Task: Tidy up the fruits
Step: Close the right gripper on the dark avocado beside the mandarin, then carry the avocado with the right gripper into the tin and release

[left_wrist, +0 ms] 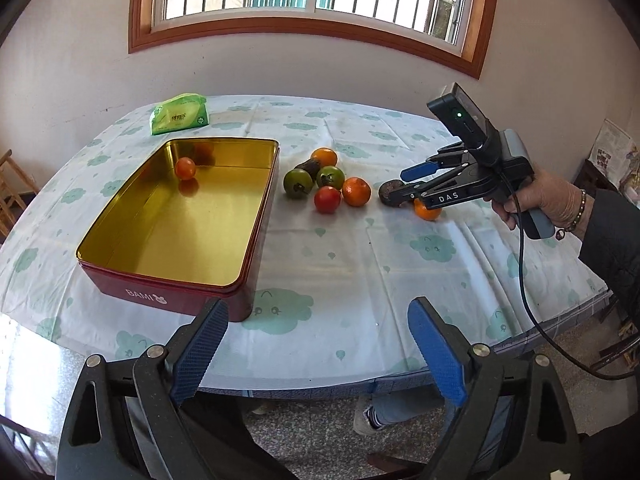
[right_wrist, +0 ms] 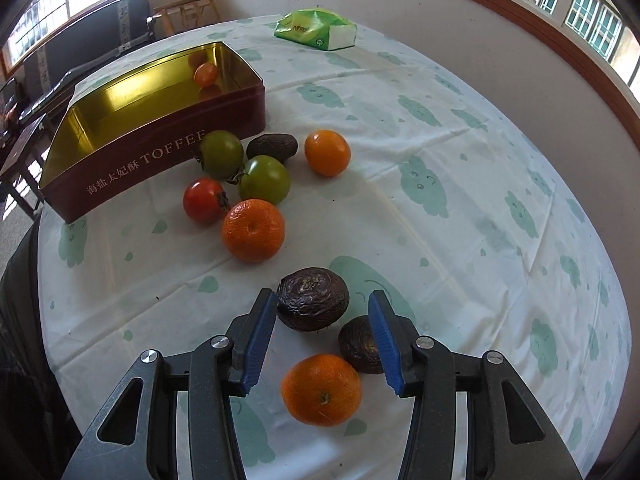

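Observation:
A red tin with a gold inside stands at the left of the table and holds one red tomato. Right of it lies a cluster: two green tomatoes, a red tomato, a dark fruit and two oranges. My right gripper hovers open over a wrinkled dark fruit, a second dark fruit and an orange; its pads press on none of them. My left gripper stands open and empty near the front table edge.
A green tissue pack lies at the far side of the clothed table. A person's hand holds the right gripper, with a cable hanging down. A wooden chair stands at the left.

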{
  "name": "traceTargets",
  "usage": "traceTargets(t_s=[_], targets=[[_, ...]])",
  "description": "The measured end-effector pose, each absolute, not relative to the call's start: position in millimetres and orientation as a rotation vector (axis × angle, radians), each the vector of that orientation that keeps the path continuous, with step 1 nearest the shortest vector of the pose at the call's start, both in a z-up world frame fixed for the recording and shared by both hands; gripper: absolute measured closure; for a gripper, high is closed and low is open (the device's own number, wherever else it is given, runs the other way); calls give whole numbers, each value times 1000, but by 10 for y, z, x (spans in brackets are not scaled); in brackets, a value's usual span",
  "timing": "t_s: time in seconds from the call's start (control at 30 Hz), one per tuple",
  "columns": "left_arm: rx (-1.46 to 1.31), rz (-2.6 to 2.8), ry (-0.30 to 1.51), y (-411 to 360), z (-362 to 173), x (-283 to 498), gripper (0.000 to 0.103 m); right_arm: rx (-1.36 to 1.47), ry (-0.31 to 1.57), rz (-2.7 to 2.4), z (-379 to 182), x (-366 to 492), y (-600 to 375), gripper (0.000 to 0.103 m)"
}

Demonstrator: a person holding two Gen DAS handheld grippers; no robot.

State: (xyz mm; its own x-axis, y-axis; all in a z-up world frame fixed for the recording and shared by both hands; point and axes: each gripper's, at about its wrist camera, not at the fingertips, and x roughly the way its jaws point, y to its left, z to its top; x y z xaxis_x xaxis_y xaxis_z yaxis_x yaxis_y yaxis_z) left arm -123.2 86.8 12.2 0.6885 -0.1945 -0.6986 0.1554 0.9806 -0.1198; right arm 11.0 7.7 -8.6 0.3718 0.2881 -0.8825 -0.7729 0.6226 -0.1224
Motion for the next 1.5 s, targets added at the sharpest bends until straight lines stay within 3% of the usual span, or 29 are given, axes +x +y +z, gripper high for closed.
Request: traceTargets(t_s=[0.13, 0.47, 0.8, 1.1, 1.5], targets=[[-35, -194, 799, 836, 94, -1204, 14, -596, 996, 729, -168, 182, 154, 61], [-79, -139, 757, 984, 148, -1225, 14, -338, 852, 738, 286, -314, 50, 62], [-35, -75, 667, 1001, 339, -1418, 14, -244, 747, 924, 789, -349, 1053, 62], [-51, 38, 652, 1262, 357, -1523, 11, -346, 855, 962, 483, -131, 2107, 62], [-37, 115, 725, 1483, 235, -1498, 5, -391, 990, 858, 188, 264, 2566, 62]])
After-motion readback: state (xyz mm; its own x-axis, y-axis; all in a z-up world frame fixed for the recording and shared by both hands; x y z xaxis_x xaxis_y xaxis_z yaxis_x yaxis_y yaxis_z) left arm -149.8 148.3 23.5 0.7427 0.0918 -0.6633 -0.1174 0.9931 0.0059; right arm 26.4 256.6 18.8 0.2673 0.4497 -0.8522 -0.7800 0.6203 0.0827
